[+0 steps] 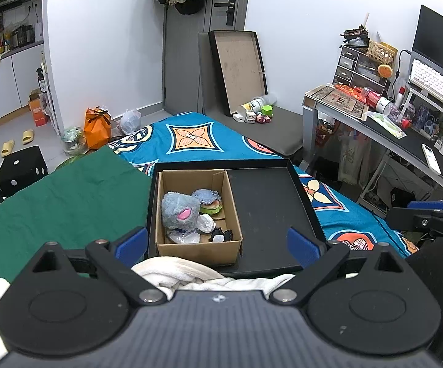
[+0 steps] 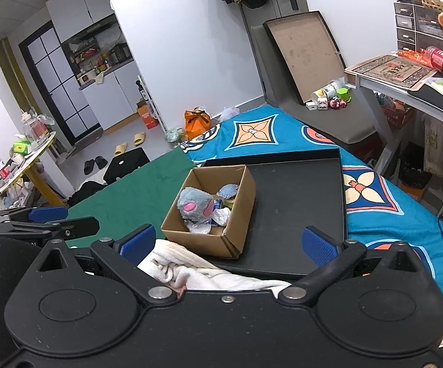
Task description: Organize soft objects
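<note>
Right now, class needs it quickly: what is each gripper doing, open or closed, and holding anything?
Left gripper: open, holding nothing.
Right gripper: open, holding nothing.

I'm in a small lived-in flat: a bed (image 1: 190, 141) with patterned cover, slippers (image 1: 17, 142) on the floor, kitchen cabinets (image 2: 77, 9) beyond, a cluttered desk (image 1: 383, 128) with keyboard (image 1: 436, 82).

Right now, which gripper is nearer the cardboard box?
Left, narrowly. The left gripper faces the cardboard box head-on, box centred between its open fingers; the right gripper sits further right, facing the black tray's bare half.
</note>
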The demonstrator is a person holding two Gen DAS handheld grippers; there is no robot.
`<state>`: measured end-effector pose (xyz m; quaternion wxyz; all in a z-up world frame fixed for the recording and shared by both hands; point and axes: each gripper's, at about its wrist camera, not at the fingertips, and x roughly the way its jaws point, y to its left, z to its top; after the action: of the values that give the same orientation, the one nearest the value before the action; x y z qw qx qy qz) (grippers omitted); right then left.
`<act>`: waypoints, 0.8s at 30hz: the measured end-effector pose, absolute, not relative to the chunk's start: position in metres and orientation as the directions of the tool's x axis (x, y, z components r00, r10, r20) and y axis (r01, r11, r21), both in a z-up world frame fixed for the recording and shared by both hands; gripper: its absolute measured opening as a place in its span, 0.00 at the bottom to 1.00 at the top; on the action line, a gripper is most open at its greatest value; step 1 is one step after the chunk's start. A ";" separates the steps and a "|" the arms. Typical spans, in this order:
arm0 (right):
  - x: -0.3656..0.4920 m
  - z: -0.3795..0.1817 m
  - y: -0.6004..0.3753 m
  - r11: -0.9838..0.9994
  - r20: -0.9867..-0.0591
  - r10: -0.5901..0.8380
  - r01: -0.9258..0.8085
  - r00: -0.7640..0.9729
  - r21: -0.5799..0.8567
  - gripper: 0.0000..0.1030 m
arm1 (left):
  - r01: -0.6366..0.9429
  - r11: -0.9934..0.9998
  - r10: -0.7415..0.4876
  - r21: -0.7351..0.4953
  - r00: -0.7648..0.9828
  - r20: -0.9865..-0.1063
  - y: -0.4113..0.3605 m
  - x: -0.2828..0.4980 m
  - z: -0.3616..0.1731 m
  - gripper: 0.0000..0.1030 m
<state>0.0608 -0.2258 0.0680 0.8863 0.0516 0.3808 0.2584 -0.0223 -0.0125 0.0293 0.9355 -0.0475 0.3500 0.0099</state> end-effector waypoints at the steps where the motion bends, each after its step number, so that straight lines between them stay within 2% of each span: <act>1: 0.061 0.068 -0.226 0.861 -0.648 0.497 -0.418 0.577 0.288 1.00 | -0.051 0.995 -0.015 -0.082 0.755 -0.655 -0.013 -0.023 0.029 0.94; 24: 0.057 0.070 -0.224 0.880 -0.646 0.461 -0.405 0.608 0.248 1.00 | -0.063 0.996 0.004 -0.068 0.761 -0.649 -0.016 -0.022 0.029 0.94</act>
<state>0.0570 -0.2238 0.0696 0.8960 0.0382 0.3707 0.2416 -0.0217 -0.0163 0.0287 0.9373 -0.0430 0.3454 0.0178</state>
